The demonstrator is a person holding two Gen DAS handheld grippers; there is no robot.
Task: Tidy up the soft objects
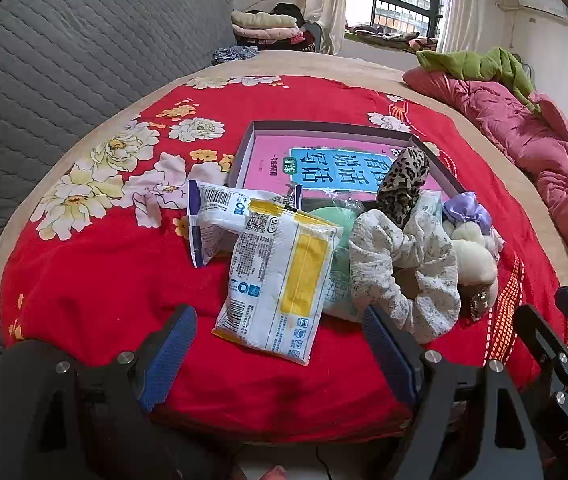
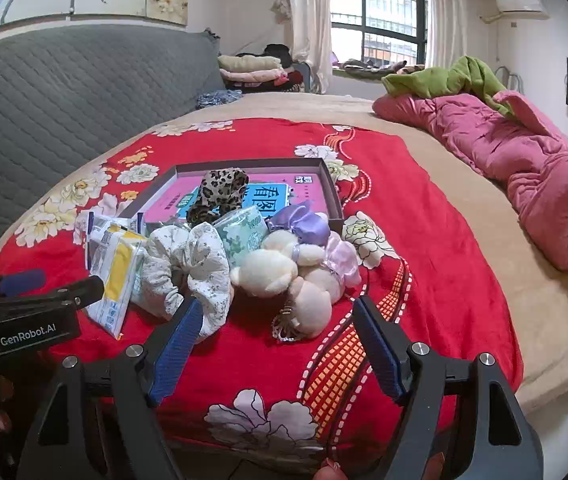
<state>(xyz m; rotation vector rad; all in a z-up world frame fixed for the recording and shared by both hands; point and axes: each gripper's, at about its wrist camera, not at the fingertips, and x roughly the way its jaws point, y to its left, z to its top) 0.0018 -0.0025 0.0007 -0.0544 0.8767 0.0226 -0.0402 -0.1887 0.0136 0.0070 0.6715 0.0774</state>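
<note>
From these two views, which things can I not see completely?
- Pink book in the box: title partly covered by the leopard scrunchie, both views.
- Green packet: mostly behind the white scrunchie and plush toy.
- Blue-edged packet: print too small, left view.

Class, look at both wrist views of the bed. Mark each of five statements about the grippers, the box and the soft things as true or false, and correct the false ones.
1. Both the left gripper and the right gripper are open and hold nothing. True.
2. The leopard-print scrunchie lies at the near edge of the shallow box. True.
3. The yellow-and-white packet is inside the box. False: it lies on the red floral blanket, in front of the box.
4. The cream plush bear sits right of the white floral scrunchie in the right wrist view. True.
5. The box is empty. False: a pink and blue book lies in it.
</note>
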